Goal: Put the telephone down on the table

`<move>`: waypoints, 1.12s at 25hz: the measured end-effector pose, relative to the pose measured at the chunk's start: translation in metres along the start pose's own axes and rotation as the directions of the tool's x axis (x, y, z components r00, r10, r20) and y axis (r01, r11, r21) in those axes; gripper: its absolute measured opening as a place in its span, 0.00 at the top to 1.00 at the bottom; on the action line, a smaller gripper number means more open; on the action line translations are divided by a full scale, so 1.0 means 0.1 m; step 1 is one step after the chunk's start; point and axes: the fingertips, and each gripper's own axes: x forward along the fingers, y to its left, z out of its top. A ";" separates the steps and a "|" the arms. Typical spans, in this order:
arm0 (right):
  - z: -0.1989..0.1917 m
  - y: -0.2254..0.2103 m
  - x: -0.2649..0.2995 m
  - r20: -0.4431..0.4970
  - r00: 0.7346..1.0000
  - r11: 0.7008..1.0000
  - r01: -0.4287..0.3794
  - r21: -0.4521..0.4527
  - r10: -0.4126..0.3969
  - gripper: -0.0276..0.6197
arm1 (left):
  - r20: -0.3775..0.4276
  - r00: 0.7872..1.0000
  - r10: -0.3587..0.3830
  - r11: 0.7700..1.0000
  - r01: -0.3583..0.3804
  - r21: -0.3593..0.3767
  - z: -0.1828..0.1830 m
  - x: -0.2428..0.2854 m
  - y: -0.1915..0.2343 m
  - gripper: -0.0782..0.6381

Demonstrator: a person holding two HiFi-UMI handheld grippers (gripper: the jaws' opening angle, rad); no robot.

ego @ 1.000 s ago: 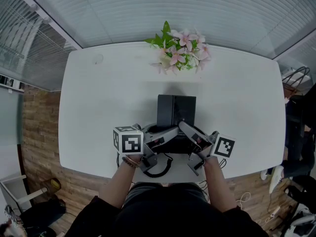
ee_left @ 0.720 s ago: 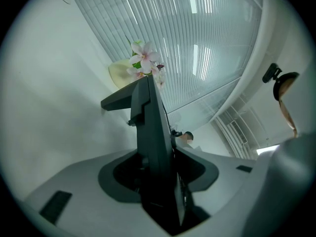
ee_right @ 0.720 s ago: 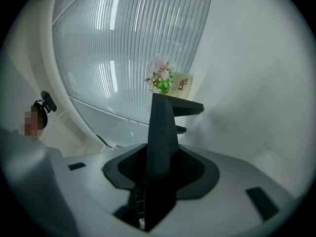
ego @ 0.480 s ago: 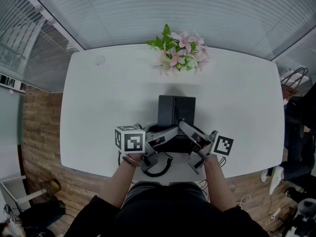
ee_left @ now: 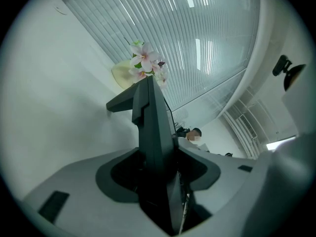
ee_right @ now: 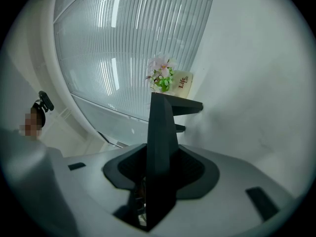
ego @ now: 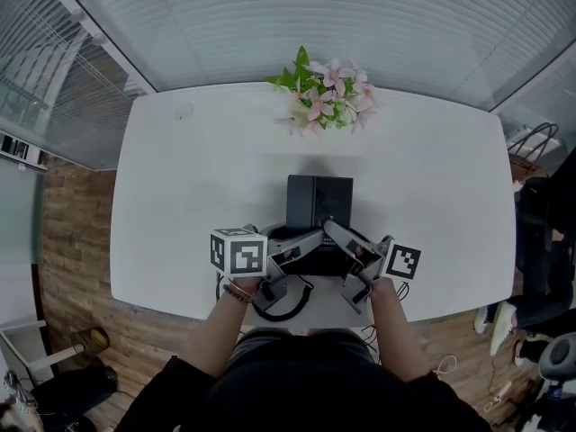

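The black telephone [ego: 319, 201] stands on the white table [ego: 198, 178] close to the front edge. Both grippers reach it from the near side. My left gripper [ego: 301, 246] has the telephone's left edge [ee_left: 148, 117] between its jaws; those jaws have just been opening, and the pads look slightly off the edge. My right gripper [ego: 346, 241] is shut on the telephone's right edge [ee_right: 160, 132], which fills the gap between its pads. A black cord [ego: 288, 309] loops at the table's front edge below the grippers.
A bunch of pink flowers [ego: 326, 95] stands at the table's far edge, behind the telephone. Window blinds run along the far side. Wooden floor lies to the left, and cables and a chair lie on the floor at the right.
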 end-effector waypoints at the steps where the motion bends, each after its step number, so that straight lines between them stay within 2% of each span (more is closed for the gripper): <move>1: 0.00 -0.01 0.00 0.000 1.000 1.000 -0.001 -0.001 0.001 0.70 | -0.001 1.000 0.005 1.000 -0.005 0.001 0.00 0.00 0.01 0.55; 10: -0.01 0.00 0.00 -0.011 1.000 0.999 -0.003 -0.040 0.002 0.69 | -0.034 0.999 0.026 0.999 -0.027 -0.018 -0.04 -0.01 0.04 0.54; 18: -0.01 -0.06 -0.05 -0.013 0.997 0.991 0.077 -0.105 -0.079 0.67 | -0.051 0.998 0.040 0.999 -0.042 -0.028 -0.08 -0.01 0.05 0.53; 23: 0.02 -0.08 -0.08 -0.015 0.995 0.978 0.094 -0.186 -0.098 0.66 | -0.048 0.997 0.053 0.999 -0.054 -0.007 -0.07 -0.01 0.06 0.53; 26: 0.02 -0.09 -0.10 0.005 0.992 0.977 0.122 -0.174 -0.123 0.66 | -0.054 0.997 0.050 0.999 -0.051 -0.016 -0.10 0.00 0.04 0.53; 28: 0.02 -0.14 -0.14 0.010 0.988 0.968 0.153 -0.198 -0.154 0.65 | -0.058 0.997 0.050 0.999 -0.051 -0.018 -0.12 0.00 0.04 0.53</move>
